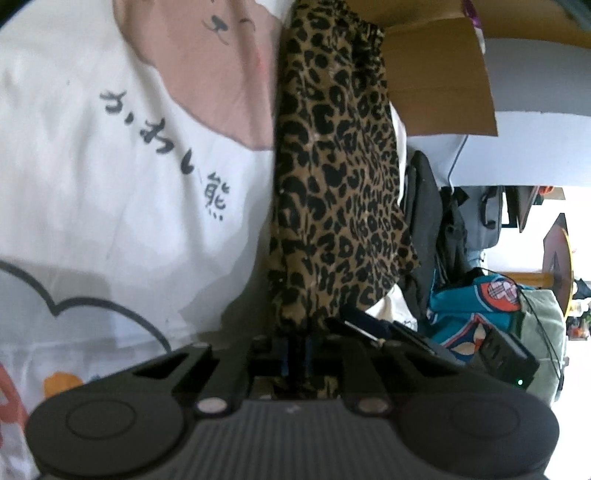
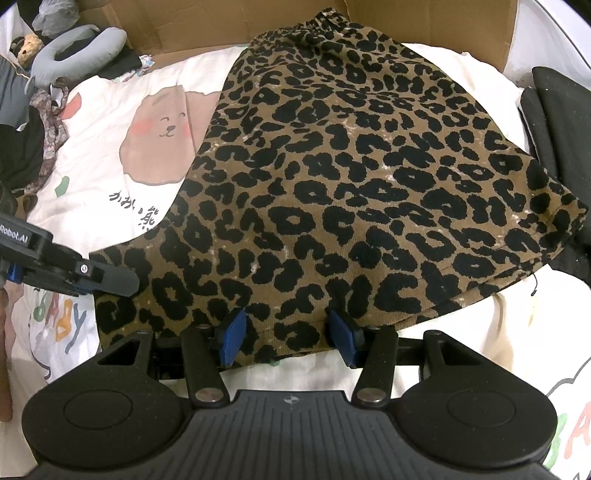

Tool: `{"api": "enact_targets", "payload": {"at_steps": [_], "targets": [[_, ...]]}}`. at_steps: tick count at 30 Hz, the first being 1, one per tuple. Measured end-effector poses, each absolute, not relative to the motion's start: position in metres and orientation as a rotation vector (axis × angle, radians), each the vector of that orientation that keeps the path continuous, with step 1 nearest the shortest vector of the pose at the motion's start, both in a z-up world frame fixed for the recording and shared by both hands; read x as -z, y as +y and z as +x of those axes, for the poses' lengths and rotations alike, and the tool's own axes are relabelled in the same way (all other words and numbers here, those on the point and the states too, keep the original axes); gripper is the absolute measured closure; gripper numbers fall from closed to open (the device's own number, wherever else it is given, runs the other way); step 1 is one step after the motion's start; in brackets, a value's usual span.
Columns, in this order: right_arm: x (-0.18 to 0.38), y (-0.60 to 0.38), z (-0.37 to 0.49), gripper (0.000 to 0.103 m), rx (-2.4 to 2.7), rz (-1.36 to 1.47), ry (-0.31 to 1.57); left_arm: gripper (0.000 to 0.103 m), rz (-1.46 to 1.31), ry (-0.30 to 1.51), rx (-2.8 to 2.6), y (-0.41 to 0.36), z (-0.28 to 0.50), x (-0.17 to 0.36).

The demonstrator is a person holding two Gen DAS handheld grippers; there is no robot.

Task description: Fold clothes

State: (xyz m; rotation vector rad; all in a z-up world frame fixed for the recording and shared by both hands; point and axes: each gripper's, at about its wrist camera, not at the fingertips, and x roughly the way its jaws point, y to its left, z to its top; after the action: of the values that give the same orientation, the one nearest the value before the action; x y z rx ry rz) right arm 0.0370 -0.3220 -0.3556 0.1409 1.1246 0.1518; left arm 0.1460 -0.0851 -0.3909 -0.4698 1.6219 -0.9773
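A leopard-print skirt (image 2: 351, 184) lies spread on a white bear-print sheet (image 2: 110, 122), waistband at the far side and hem toward me. My right gripper (image 2: 288, 338) stands open at the near hem, its blue pads (image 2: 232, 338) apart with the hem's edge lying flat between them. My left gripper (image 2: 122, 282) comes in from the left at the skirt's near left corner. In the left wrist view the skirt (image 1: 332, 184) runs away edge-on, and the left gripper (image 1: 295, 354) is shut on its corner, the pads close together with fabric pinched between them.
A cardboard box (image 2: 221, 18) stands behind the skirt. A grey neck pillow (image 2: 74, 48) and dark clothes lie at the far left. Black fabric (image 2: 561, 110) sits along the right edge. In the left wrist view, a teal patterned item (image 1: 465, 314) and bags lie beyond the sheet (image 1: 92, 184).
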Motion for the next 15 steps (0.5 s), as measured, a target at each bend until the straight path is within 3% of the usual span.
{"api": "enact_targets", "payload": {"at_steps": [1,3,5,15], "targets": [[0.356,-0.322,0.037,0.046,-0.153,0.139,1.124,0.091,-0.453,1.62,0.986,-0.087,0.144,0.391],[0.357,-0.322,0.037,0.046,-0.154,0.135,1.123,0.073,-0.412,1.609,1.004,-0.089,0.142,0.39],[0.357,-0.322,0.037,0.046,-0.155,0.135,1.123,0.063,-0.366,1.594,1.02,-0.09,0.139,0.39],[0.358,-0.323,0.038,0.046,-0.161,0.132,1.116,0.062,-0.402,1.615,1.025,-0.086,0.136,0.402]]}}
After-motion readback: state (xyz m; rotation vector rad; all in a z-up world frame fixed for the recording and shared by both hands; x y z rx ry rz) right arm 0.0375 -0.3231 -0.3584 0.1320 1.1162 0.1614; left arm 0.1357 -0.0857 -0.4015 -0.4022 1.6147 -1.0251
